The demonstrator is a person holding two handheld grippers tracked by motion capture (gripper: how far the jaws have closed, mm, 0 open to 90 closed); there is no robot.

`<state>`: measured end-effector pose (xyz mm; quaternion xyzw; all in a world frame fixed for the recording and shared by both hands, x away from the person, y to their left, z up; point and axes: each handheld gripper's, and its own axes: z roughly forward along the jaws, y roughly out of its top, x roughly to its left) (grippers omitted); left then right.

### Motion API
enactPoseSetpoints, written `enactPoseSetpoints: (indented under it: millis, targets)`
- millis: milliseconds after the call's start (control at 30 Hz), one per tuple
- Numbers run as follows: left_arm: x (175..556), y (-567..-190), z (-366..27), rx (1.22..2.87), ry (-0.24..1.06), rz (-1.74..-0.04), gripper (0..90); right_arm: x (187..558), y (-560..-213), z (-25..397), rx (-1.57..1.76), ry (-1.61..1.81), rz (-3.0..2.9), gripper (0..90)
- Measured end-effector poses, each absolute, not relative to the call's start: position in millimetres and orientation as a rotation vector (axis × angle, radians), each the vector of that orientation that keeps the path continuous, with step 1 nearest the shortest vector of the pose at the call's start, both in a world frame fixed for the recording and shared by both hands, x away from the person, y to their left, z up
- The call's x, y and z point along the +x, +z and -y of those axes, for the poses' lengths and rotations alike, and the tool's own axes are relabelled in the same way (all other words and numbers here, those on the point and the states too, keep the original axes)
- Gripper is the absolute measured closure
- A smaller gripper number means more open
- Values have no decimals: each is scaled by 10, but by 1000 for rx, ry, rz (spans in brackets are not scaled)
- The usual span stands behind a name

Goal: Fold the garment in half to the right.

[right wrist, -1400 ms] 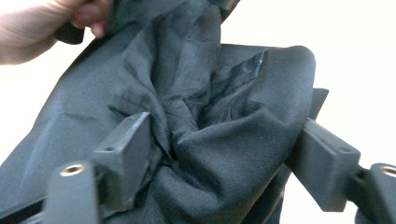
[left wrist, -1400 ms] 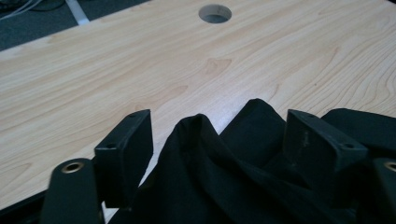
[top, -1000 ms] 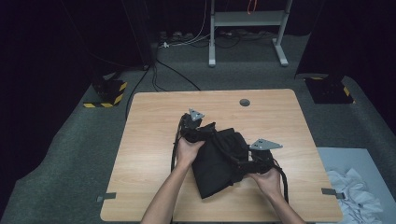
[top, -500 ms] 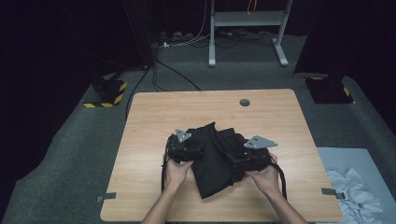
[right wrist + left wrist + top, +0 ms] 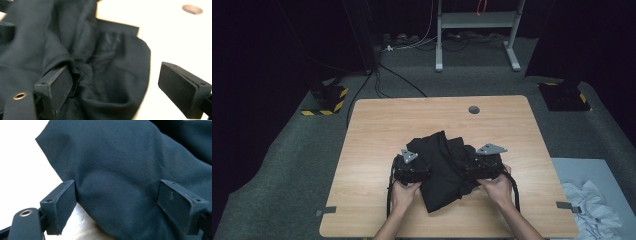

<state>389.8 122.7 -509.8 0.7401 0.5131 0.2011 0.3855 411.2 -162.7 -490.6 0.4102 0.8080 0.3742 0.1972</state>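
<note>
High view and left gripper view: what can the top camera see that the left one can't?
High view alone: the whole table, both hands, the right tongs, a floor stand and white cloth on the floor. Left gripper view alone: close up, the left tongs are open, with cloth bulging between the jaws. Both: the black cloth on the light table.

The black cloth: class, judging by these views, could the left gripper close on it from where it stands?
Probably yes. The left gripper has its jaws spread wide, with the black cloth bulging between them on the table. Nothing stands between the jaws and the fabric.
</note>
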Motion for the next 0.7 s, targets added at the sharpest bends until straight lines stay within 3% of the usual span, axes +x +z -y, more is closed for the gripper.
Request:
enactPoseSetpoints:
  millis: [400, 700]
  targets:
    - [4212, -5105, -1169, 1945, 458, -1232, 187, 4019, -5090, 1836, 1234, 1057, -2292, 145]
    - [4032, -5083, -1199, 1918, 476, -1218, 197, 3898, -5045, 2002, 1225, 1135, -2277, 147]
